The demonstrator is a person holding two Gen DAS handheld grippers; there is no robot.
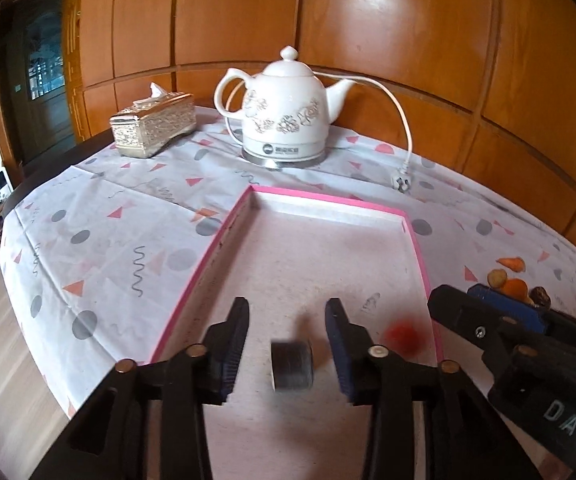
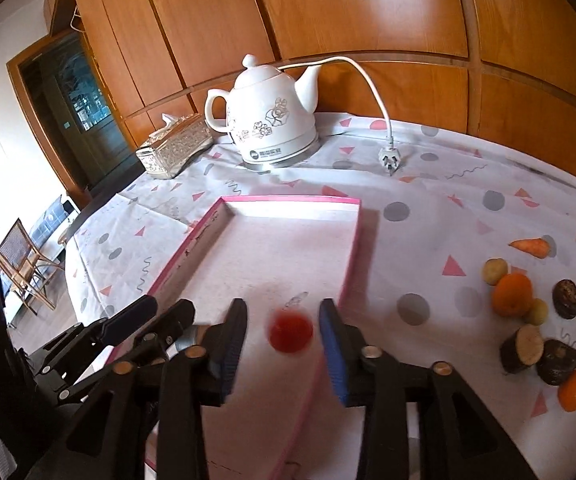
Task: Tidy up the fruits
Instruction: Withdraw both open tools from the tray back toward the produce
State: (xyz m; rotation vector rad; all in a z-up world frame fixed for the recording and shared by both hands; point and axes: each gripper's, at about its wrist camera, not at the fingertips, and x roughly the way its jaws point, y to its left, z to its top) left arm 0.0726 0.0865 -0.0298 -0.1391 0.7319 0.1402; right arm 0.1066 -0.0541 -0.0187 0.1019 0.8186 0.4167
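Both claws hung released over the pink-rimmed tray [image 2: 349, 240]. Between the left gripper's [image 1: 287, 332] spread fingers a blurred dark cylinder [image 1: 291, 366] lay in the tray, long axis seemingly left to right. A blurred red fruit [image 2: 291, 330], round with no clear axis, sat between the right gripper's [image 2: 284, 326] open fingers. Little seemed done: the carrot piece [image 2: 531, 247], pointing left, the oranges [image 2: 512, 294] and the other pieces remained on the tablecloth [image 2: 427, 220], right of the tray.
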